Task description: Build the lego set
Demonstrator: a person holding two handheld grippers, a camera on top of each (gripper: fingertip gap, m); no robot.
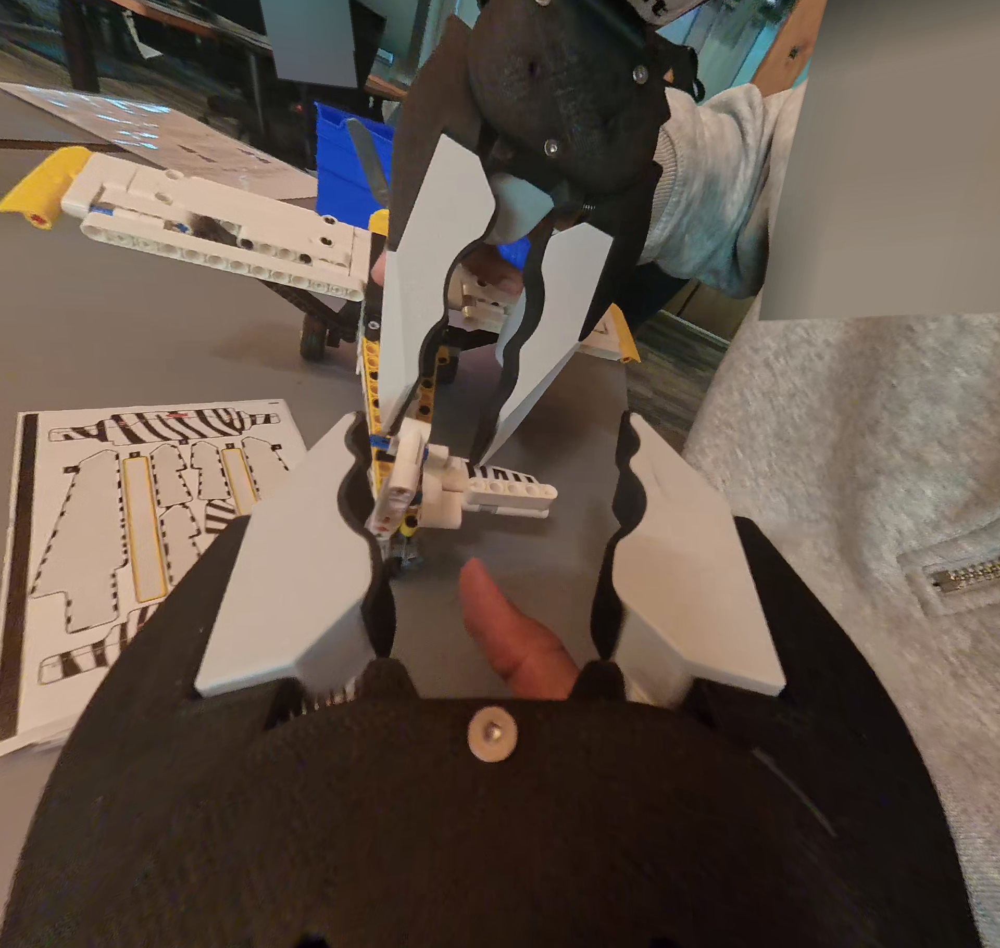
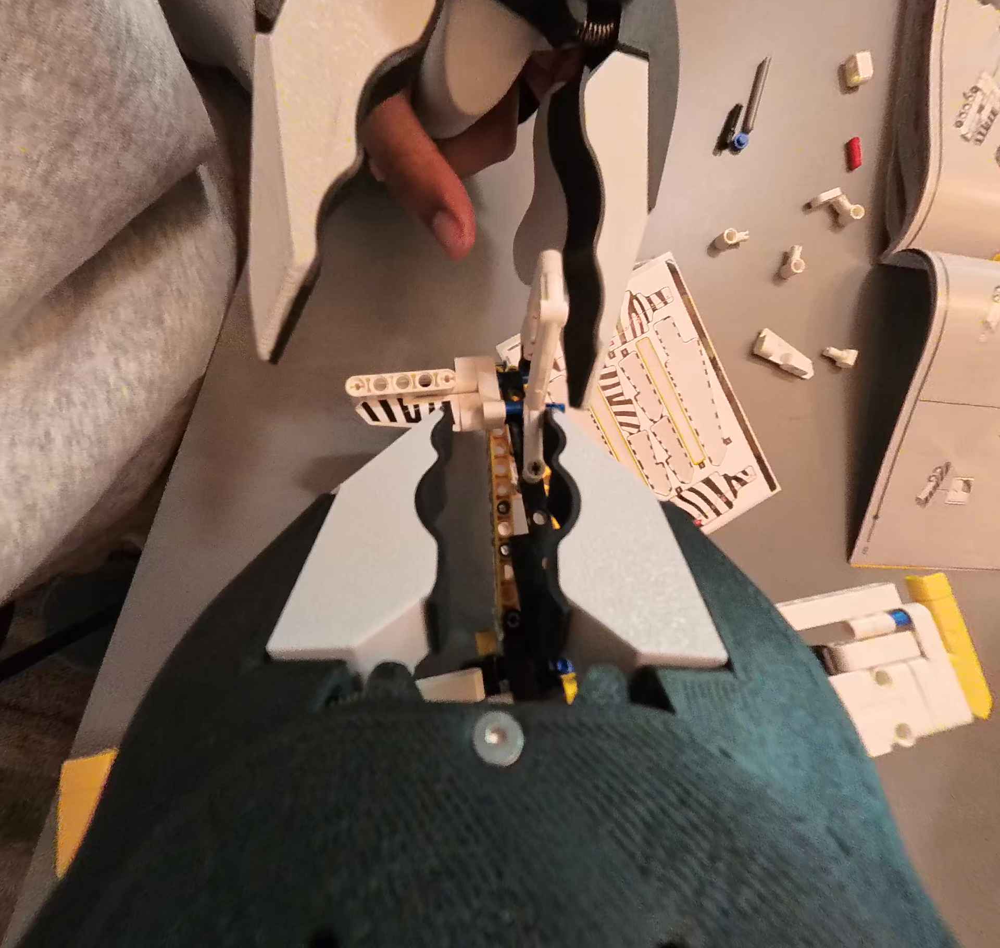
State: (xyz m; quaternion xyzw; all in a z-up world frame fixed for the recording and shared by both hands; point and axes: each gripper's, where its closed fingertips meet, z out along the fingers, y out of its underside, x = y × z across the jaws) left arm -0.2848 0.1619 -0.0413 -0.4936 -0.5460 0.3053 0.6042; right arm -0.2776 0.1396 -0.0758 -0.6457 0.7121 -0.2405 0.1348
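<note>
lego plane (image 1: 400,467) on table (image 1: 135,338), both tools spread around it

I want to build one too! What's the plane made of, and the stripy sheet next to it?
Plane model: looks like hard, glossy plastic; smooth white and yellow beams with round pin holes. Stripy sheet: seems thin glossy paper or film lying flat on the table, probably stickers, with dashed outlines.

The right tool (image 2: 498,430) hides the model's (image 2: 506,543) lower body in its own view; the sticker sheet (image 1: 146,516) runs off the left view's left edge; the loose parts (image 2: 784,348) on the tabletop (image 2: 801,29) are too small to identify; the booklet (image 2: 931,408) is cropped at right.
</note>
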